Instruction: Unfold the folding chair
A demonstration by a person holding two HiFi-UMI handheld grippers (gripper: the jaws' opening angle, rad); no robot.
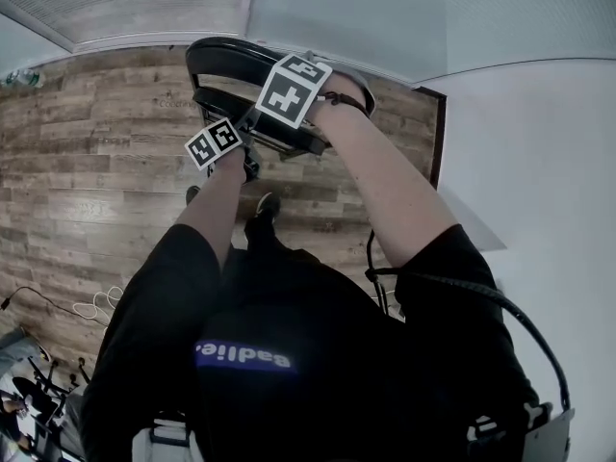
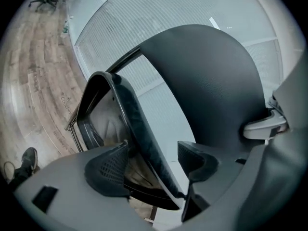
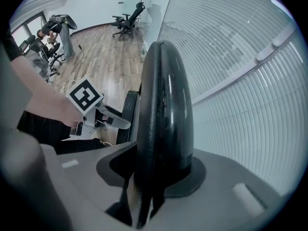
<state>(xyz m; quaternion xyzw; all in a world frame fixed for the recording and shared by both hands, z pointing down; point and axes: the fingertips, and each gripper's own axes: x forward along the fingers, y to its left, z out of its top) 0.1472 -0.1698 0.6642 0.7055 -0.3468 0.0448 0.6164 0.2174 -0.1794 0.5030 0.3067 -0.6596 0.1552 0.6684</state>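
A black folding chair (image 1: 226, 61) stands in front of me on the wooden floor. My right gripper (image 3: 159, 177) is shut on the top edge of its backrest (image 3: 163, 105), pointing steeply down; in the head view its marker cube (image 1: 294, 89) sits over the chair. My left gripper (image 2: 153, 163) is lower, at the seat. Its jaws stand open with the seat's curved rim (image 2: 132, 114) passing between them; the left pad (image 2: 108, 170) lies close to the rim, and a gap shows at the right one. The backrest (image 2: 211, 81) rises behind. The left gripper (image 3: 103, 114) also shows beside the seat (image 3: 127, 114).
A frosted glass wall with blinds (image 3: 231, 57) runs right behind the chair. A white wall (image 1: 539, 162) is on the right. Cables (image 1: 96, 306) lie on the floor at the left. Office chairs (image 3: 127, 16) and a person (image 3: 60, 35) are far down the room.
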